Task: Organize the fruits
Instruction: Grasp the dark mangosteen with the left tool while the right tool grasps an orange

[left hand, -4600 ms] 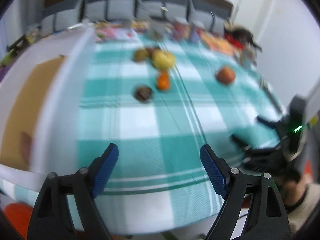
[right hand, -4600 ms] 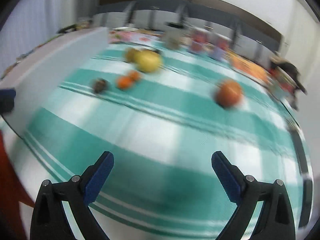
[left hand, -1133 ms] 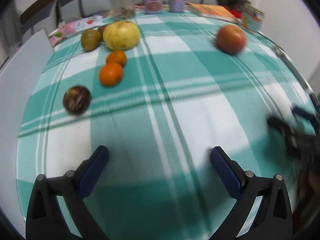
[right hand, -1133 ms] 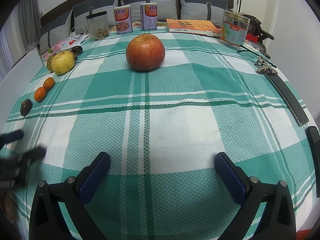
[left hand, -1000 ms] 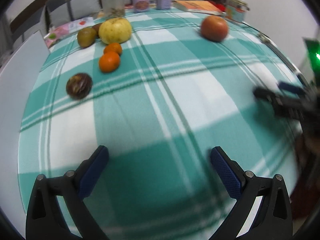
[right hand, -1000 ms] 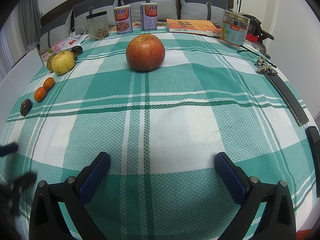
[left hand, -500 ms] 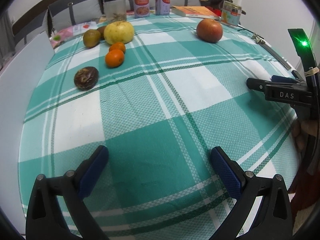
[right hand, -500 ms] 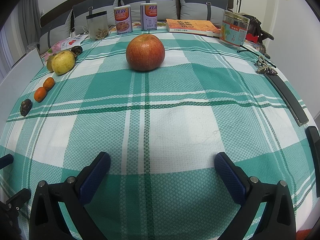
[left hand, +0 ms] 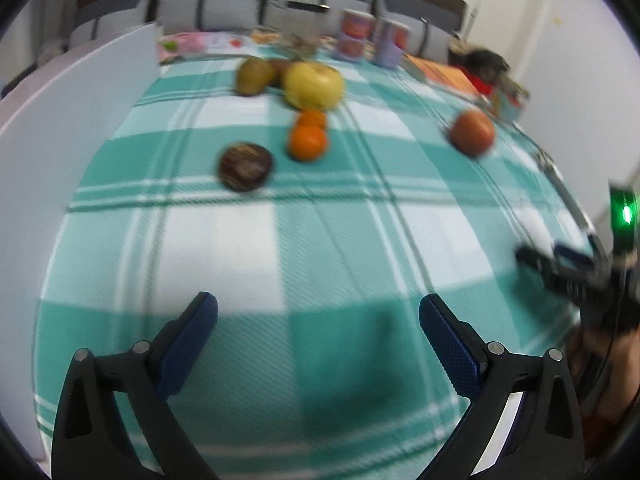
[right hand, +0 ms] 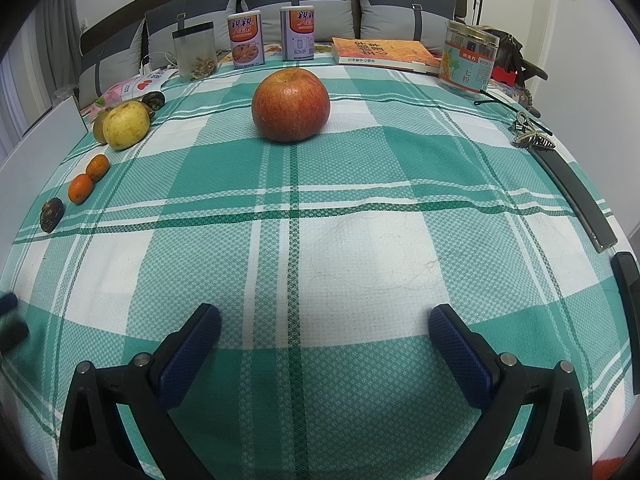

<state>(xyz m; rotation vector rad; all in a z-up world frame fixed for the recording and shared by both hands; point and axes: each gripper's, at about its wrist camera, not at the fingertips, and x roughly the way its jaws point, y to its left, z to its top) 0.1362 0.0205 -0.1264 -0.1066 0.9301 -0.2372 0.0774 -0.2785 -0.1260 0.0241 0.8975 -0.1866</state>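
A big red apple (right hand: 291, 105) sits alone on the green checked cloth, straight ahead of my open right gripper (right hand: 324, 328) and well beyond it. At the far left lie a yellow pear (right hand: 126, 125), two small oranges (right hand: 81, 188) and a dark wrinkled fruit (right hand: 52, 214). In the left wrist view, which is blurred, the dark fruit (left hand: 245, 166), the oranges (left hand: 307, 142), the yellow pear (left hand: 314, 85), a green-brown fruit (left hand: 254, 77) and the apple (left hand: 472, 133) lie ahead of my open, empty left gripper (left hand: 318, 316).
Two cans (right hand: 246, 40), a clear jar (right hand: 195, 56), an orange book (right hand: 386, 55) and a round tin (right hand: 468, 62) line the far edge. A black bar (right hand: 576, 196) and a hair clip (right hand: 532, 138) lie at right. A white board (left hand: 72, 128) stands along the left side.
The left gripper has swung left and closer to the fruit group, which now sits nearer the middle of its view. The right gripper has stayed put.
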